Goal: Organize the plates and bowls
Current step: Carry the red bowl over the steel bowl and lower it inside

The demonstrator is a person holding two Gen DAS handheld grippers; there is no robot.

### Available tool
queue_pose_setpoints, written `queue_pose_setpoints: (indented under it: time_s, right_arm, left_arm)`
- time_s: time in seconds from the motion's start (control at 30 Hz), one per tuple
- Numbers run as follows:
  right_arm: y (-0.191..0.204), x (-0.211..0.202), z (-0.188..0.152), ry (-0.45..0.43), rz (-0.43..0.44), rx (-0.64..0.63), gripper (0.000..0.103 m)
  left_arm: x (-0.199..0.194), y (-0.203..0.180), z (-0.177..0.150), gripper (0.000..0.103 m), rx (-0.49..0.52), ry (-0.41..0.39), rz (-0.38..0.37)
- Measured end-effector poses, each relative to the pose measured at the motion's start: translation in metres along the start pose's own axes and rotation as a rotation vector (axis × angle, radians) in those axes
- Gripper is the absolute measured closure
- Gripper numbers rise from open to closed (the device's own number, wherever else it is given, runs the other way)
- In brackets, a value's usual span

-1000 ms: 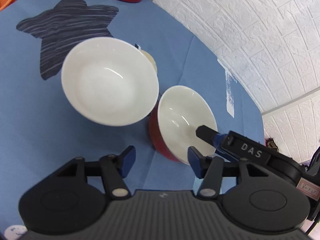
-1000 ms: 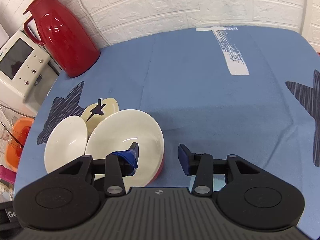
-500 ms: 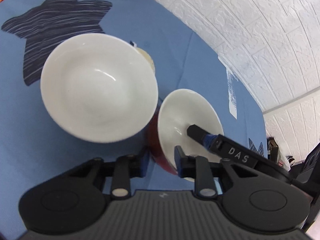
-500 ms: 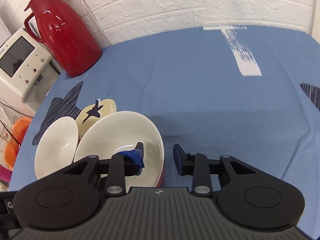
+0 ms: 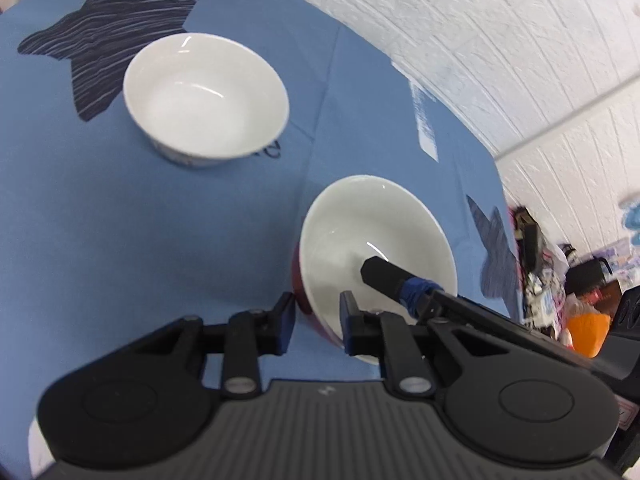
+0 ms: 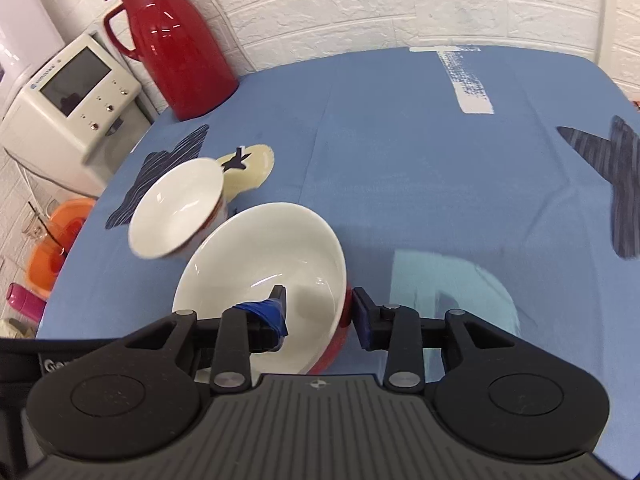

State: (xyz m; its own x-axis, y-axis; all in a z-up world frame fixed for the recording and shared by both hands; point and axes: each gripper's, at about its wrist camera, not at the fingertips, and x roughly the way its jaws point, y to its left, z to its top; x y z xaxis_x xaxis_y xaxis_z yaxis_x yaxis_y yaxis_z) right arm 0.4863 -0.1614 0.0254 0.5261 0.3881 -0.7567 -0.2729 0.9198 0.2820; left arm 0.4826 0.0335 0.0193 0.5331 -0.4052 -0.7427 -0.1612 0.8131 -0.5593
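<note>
I see both grippers pinching the red-sided bowl [image 6: 264, 276]'s rim: left gripper [image 5: 314, 322], right gripper [image 6: 318, 314]. Only right wrist shows the thermos [image 6: 176, 44] at 11 o'clock.

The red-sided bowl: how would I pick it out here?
From the red jug, come forward over the blue tablecloth to two bowls. The red-sided bowl is the nearer, tilted one, rim held by the left claw and right claw. Only it is deep red outside; the white bowl is not.
</note>
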Motion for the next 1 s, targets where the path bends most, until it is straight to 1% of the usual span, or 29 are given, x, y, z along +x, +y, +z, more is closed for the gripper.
queue_pose_setpoints:
  time_s: [0.17,0.23,0.43,0.53,0.63,0.7,0.77,0.9,1.0]
  right_arm:
    - [0.011,-0.055,-0.039,-0.023,-0.005,-0.002,0.082]
    - [0.017,-0.075,-0.057,-0.026,-0.025,-0.012,0.082]
    - [0.025,-0.121,-0.118,-0.019,-0.075,0.006,0.081]
    - [0.026,-0.130,-0.148,-0.007,-0.088,0.028,0.082]
    - [0.030,-0.137,-0.175,0.001,-0.095,0.035,0.082]
    - [0.033,-0.137,-0.188,0.008,-0.102,0.035,0.082]
    - [0.036,-0.136,-0.196,0.016,-0.108,0.020,0.082]
    - [0.037,-0.132,-0.213,0.030,-0.092,0.015,0.081]
    - [0.036,-0.130,-0.219,0.037,-0.092,0.017,0.080]
  left_arm:
    - [-0.045,-0.019,-0.043,0.089,0.092,0.008,-0.005]
    - [-0.060,-0.024,-0.065,0.089,0.122,0.024,-0.015]
    - [-0.086,-0.021,-0.134,0.089,0.178,0.121,-0.055]
    - [-0.090,-0.013,-0.164,0.089,0.192,0.168,-0.058]
    - [-0.094,-0.007,-0.188,0.090,0.216,0.184,-0.053]
    - [-0.096,-0.001,-0.201,0.090,0.216,0.193,-0.047]
    - [-0.096,0.002,-0.209,0.089,0.224,0.199,-0.029]
    - [-0.095,0.009,-0.220,0.089,0.237,0.205,-0.002]
    - [-0.094,0.008,-0.222,0.087,0.255,0.199,0.004]
